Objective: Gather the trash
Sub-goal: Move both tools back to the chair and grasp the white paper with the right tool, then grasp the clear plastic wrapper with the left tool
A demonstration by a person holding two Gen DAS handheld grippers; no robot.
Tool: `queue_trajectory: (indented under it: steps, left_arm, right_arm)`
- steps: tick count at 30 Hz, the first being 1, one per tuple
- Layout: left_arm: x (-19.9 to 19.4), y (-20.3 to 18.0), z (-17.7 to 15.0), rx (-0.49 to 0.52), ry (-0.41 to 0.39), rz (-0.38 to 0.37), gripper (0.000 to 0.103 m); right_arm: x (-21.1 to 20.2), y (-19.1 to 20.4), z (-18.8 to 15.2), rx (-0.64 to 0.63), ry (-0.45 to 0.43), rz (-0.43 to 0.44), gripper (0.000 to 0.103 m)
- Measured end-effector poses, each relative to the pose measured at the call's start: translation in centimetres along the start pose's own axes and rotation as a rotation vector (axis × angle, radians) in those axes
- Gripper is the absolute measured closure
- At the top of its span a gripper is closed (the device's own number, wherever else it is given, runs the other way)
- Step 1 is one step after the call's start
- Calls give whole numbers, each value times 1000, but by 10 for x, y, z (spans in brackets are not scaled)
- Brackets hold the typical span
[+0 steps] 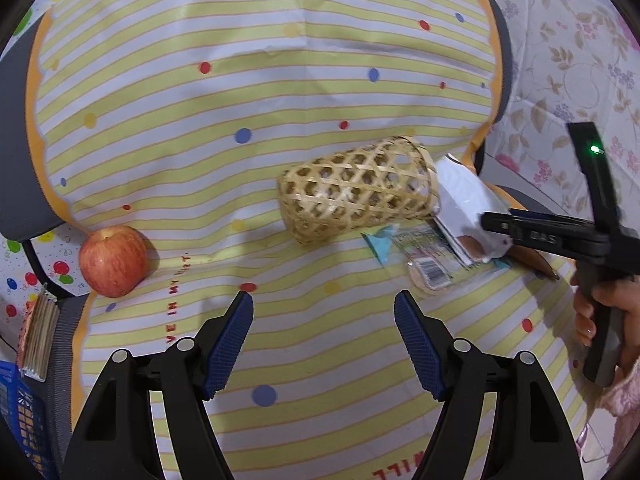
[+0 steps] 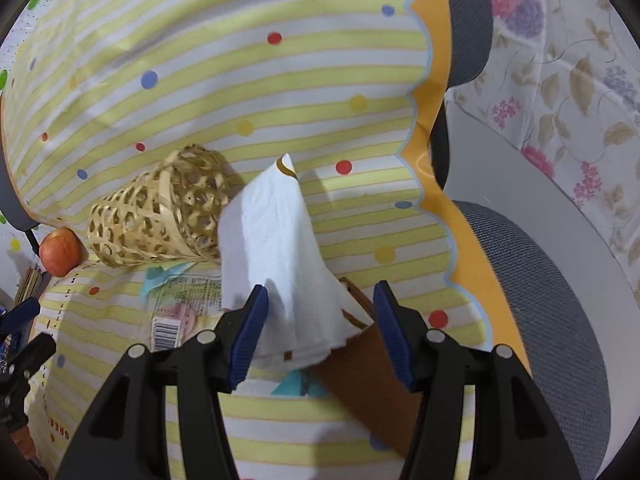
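On the striped tablecloth (image 1: 240, 100) a woven bamboo basket (image 1: 356, 190) (image 2: 160, 216) lies on its side. A white napkin (image 1: 464, 200) (image 2: 276, 240) rises like a tent beside the basket's mouth, over a clear snack wrapper (image 1: 430, 258) (image 2: 180, 304) and a brown paper piece (image 2: 368, 380). My right gripper (image 2: 322, 292) (image 1: 490, 222) straddles the napkin's near end. Its left pad touches the paper, and a gap shows at its right pad. My left gripper (image 1: 323, 300) hangs open and empty over the cloth, short of the basket.
A red apple (image 1: 113, 260) (image 2: 60, 251) sits at the table's left edge. A bundle of sticks (image 1: 38, 332) and a blue box (image 1: 20, 412) lie lower left. A grey chair (image 2: 540, 300) stands right of the table. A hand (image 1: 608, 304) holds the right gripper.
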State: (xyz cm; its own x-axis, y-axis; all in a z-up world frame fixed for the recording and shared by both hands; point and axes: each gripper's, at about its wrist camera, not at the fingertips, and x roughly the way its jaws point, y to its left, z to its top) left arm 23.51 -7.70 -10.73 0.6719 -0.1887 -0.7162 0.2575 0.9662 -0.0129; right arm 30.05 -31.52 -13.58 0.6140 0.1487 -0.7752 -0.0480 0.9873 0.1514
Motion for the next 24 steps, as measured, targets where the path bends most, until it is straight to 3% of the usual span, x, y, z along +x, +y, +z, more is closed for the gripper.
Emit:
queue_trajectory:
  steps: [2,4,9,12,14,18,24]
  left_arm:
    - [-1,-7,-1,21,1,-9,29]
    - [-2,-14,-3,42,1,-16,29]
    - [0,-35,-6,77,5,-34,29]
    - [4,-48,-7,83,15,-39,29]
    - [8,-58,-6,85,21,-46,22]
    - [19,-77,-1,117,37,-41,20]
    - [53,-91,15,144,98,-21,20]
  right_arm:
    - [-1,3,-2,-4,7,27,82]
    - [-14,7,-6,-12,-11,61,98]
    - [-70,12,-17,-18,-98,70,100]
    - [-107,10,-30,-36,-152,-26,100]
    - [-126,6,-39,-32,-173,-81,100]
    - [-150,-5,-54,-17,-196,-144,100]
    - [-164,-19,-71,12,-204,-114,100]
